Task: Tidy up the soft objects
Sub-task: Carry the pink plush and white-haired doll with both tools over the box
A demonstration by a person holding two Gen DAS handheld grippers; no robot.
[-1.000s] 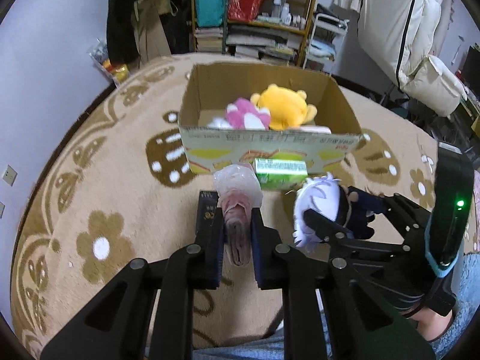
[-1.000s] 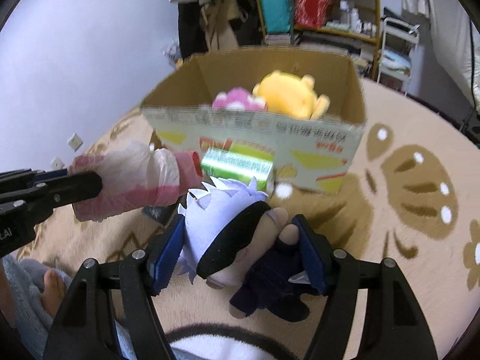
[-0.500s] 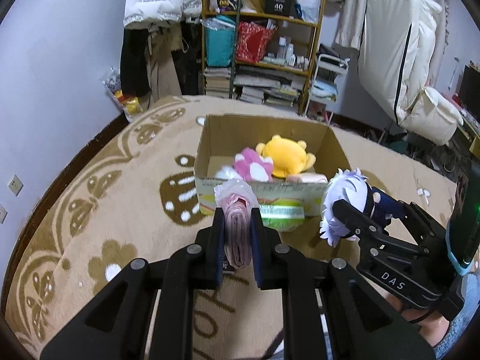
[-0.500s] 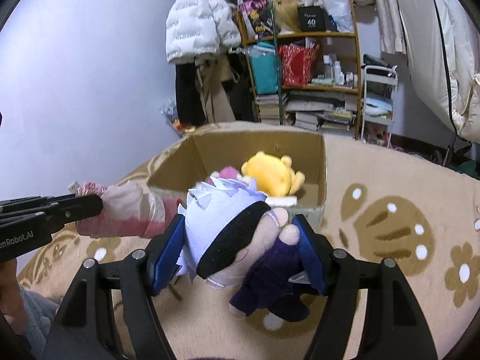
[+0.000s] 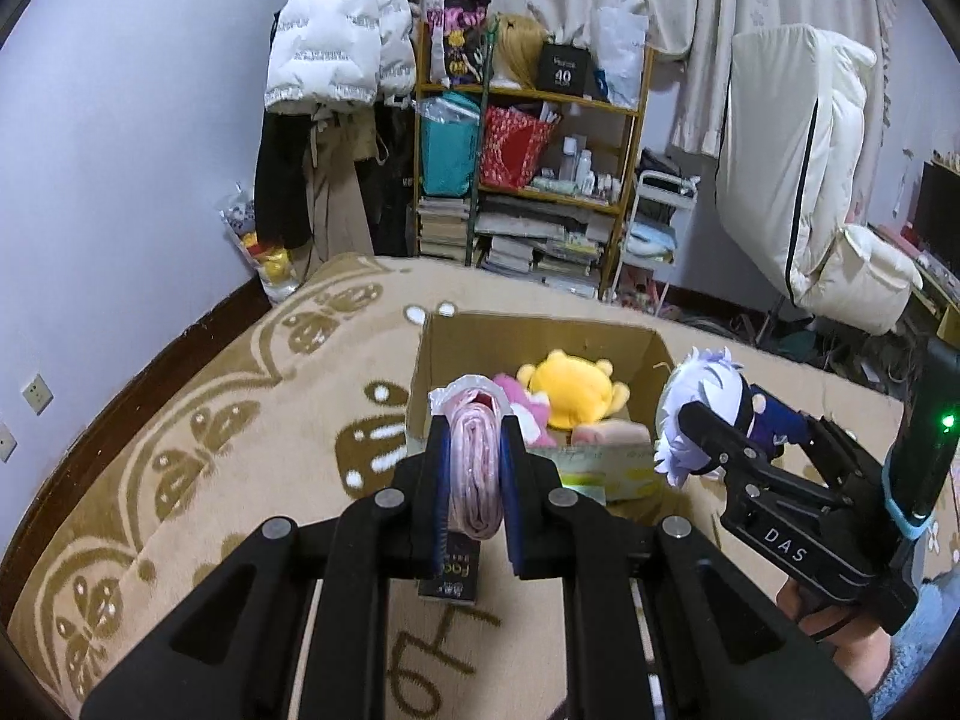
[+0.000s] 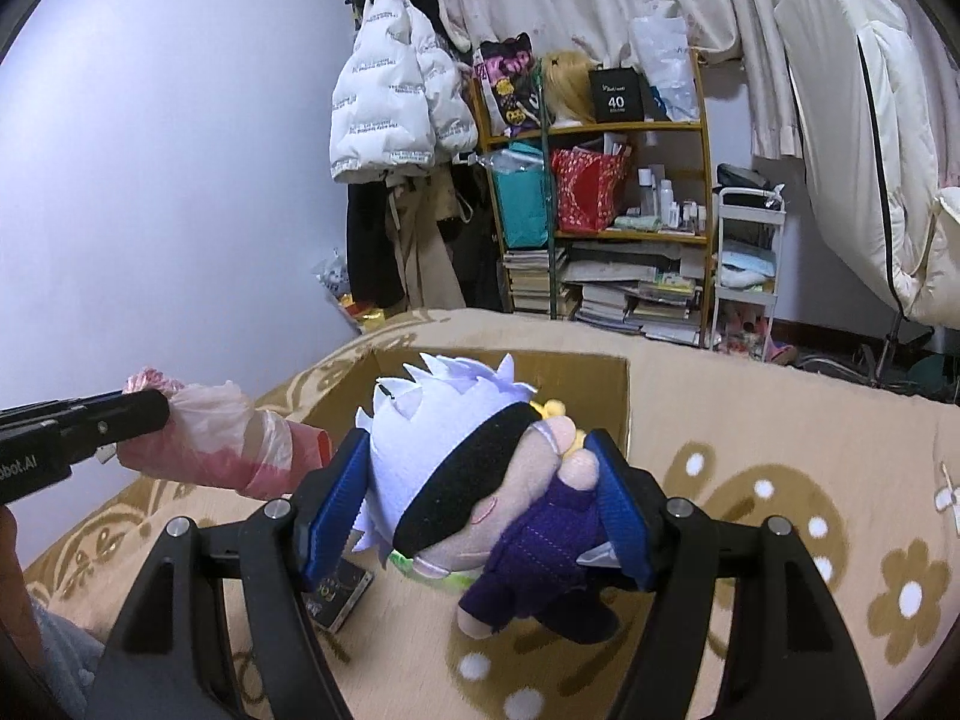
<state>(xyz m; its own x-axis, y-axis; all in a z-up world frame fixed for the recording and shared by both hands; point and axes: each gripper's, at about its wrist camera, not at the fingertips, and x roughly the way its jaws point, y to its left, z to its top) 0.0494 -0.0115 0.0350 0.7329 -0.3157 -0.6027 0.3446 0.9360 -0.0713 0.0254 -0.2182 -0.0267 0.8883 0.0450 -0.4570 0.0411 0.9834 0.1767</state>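
My left gripper (image 5: pixel 474 474) is clamped on a pink bagged bundle (image 5: pixel 475 471), my right gripper (image 6: pixel 480 504) on a white-haired plush doll (image 6: pixel 474 468). I hold both above the rug (image 5: pixel 240 420), near the cardboard box (image 5: pixel 540 336) containing a yellow plush (image 5: pixel 570 390).

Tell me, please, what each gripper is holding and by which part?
The left gripper pinches the pink bundle near one end. The right gripper clamps the doll across its white-haired head and purple body.
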